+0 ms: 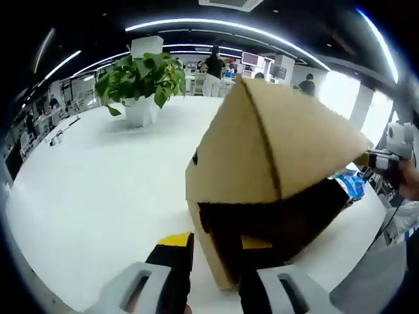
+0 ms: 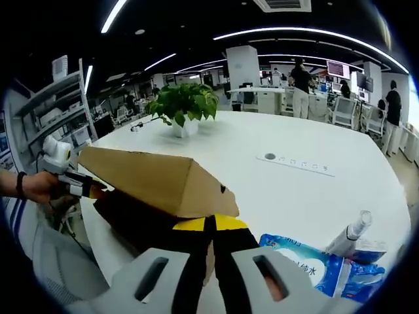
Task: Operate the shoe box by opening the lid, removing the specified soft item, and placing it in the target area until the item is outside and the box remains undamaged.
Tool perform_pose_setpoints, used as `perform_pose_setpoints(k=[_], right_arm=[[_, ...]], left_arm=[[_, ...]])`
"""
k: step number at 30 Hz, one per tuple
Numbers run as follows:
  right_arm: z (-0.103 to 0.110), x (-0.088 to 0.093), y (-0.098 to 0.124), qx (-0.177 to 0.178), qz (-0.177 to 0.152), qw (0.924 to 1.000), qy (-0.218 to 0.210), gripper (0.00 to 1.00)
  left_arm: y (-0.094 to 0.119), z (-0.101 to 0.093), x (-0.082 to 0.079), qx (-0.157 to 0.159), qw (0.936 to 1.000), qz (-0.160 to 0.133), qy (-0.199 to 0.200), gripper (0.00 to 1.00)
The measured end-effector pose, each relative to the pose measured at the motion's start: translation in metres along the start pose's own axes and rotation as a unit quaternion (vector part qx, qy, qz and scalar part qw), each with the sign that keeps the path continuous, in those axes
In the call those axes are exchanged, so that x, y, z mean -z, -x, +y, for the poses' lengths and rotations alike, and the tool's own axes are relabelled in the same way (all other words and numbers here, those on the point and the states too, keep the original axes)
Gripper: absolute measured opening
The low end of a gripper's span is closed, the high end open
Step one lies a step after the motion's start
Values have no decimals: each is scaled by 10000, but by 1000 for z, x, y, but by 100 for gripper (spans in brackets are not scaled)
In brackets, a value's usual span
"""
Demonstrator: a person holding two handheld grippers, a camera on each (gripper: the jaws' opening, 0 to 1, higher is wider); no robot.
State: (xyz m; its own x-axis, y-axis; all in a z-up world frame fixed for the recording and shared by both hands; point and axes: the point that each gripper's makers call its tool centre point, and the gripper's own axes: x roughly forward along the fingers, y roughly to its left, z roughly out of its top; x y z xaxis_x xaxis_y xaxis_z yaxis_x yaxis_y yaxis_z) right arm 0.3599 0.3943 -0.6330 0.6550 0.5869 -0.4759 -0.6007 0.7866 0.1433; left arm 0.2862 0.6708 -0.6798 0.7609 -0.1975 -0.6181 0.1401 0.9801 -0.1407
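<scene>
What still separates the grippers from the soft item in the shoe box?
The lid itself. It is raised partway and tented over the shoe box, whose interior reads only as dark shadow, so the item cannot be made out. The left gripper and right gripper both sit at the box's edges.

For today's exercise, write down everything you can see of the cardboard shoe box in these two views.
The shoe box is plain brown corrugated cardboard, with a small dark hole in one side. It stands on the white table, tilted, its lid raised so a dark interior gapes beneath; nothing inside can be made out. In the left gripper view the left gripper stands at its lower corner. In the right gripper view the right gripper looks shut on the box's near corner.
</scene>
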Motion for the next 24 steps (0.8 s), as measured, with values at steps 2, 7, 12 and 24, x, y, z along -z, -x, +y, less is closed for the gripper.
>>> perform_pose_setpoints(k=[2, 7, 12, 24], right_arm=[[1, 5, 1, -18, 18, 10000, -77, 0], [4, 17, 2, -53, 99, 9998, -166, 0], [4, 26, 2, -62, 134, 9995, -294, 0], [3, 38, 5, -58, 165, 9983, -551, 0]], left_arm=[[5, -3, -3, 64, 9999, -120, -81, 27], [12, -7, -8, 162, 9991, -292, -278, 26], [16, -9, -7, 204, 9985, -342, -378, 26], [20, -11, -1, 281, 9981, -406, -373, 25]])
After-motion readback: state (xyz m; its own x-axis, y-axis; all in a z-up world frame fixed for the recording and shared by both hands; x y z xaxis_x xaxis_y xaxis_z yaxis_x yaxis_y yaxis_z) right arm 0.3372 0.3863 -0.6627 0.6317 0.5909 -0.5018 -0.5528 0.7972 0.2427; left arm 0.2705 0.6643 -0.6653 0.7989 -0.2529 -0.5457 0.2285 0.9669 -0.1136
